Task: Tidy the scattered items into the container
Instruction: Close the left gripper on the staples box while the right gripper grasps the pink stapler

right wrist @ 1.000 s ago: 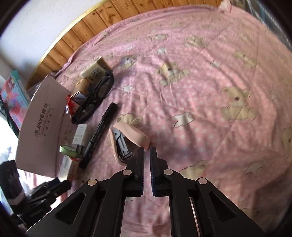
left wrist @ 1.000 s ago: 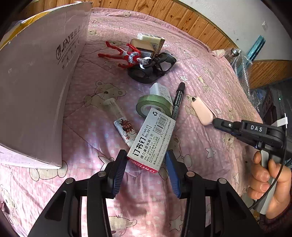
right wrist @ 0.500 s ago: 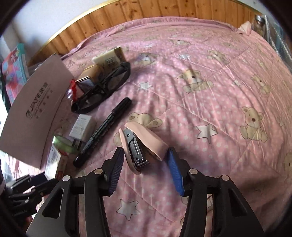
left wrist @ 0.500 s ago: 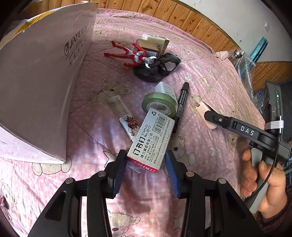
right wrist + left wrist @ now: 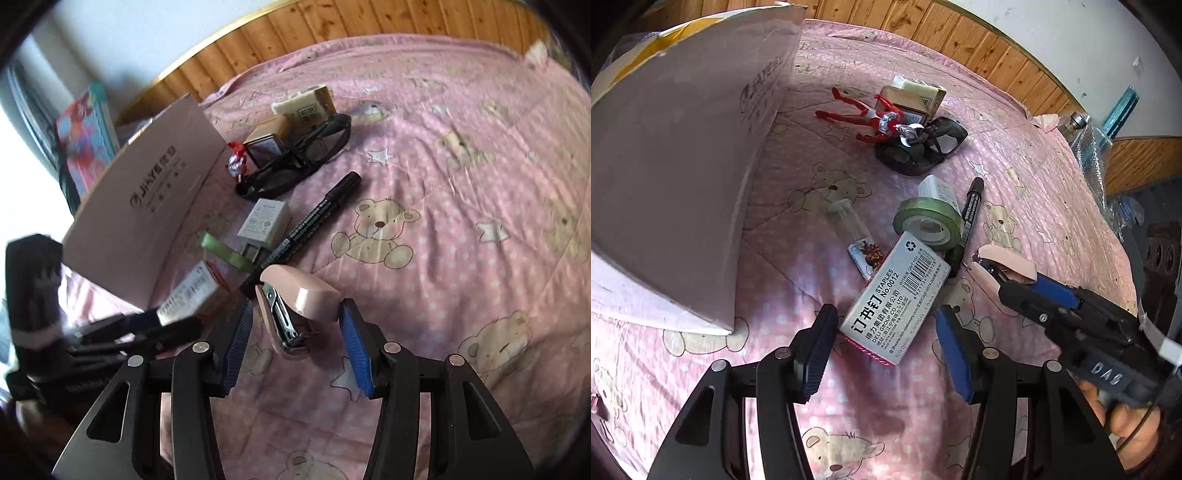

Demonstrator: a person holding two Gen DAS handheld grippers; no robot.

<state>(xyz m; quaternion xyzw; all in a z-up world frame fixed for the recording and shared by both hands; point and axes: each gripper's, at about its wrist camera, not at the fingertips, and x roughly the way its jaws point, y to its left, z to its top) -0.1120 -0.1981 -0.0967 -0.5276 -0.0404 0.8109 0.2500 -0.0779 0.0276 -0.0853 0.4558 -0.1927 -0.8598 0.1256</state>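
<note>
A pink quilt (image 5: pixel 798 280) printed with teddy bears and stars covers a bed, with small items strewn across it. At far left stands the container, an open cardboard box (image 5: pixel 676 192) with "JIAYE" printed on its side. Just right of it lie a red toy figure (image 5: pixel 866 116), black sunglasses (image 5: pixel 923 151), two small tan boxes, a white charger (image 5: pixel 264 221), a roll of green tape (image 5: pixel 929 221) and a black marker (image 5: pixel 969 212).

In the lower middle, the left gripper (image 5: pixel 886 347) is spread wide with its two fingers on either side of a box of staples (image 5: pixel 895 301), not yet closed on it. The box lies flat on the quilt, near the container. Its label reads "STAPLES No.0012" and "DELI GROUP CO., LTD", with large Chinese characters and a barcode. It is probably light, stiff cardboard, easy to crush; a gentle pinch across its long sides looks best.

Further right, the right gripper (image 5: pixel 295 341) is also wide open, straddling a pale pink stapler (image 5: pixel 295 302) that rests on the quilt touching the marker's end. The stapler looks hard, smooth and slightly rounded, so it may slip; gripping across its flat sides near the hinge end seems safest. The right tool's body bears the letters "DAS", and a hand (image 5: pixel 1130 430) holds its handle.
</note>
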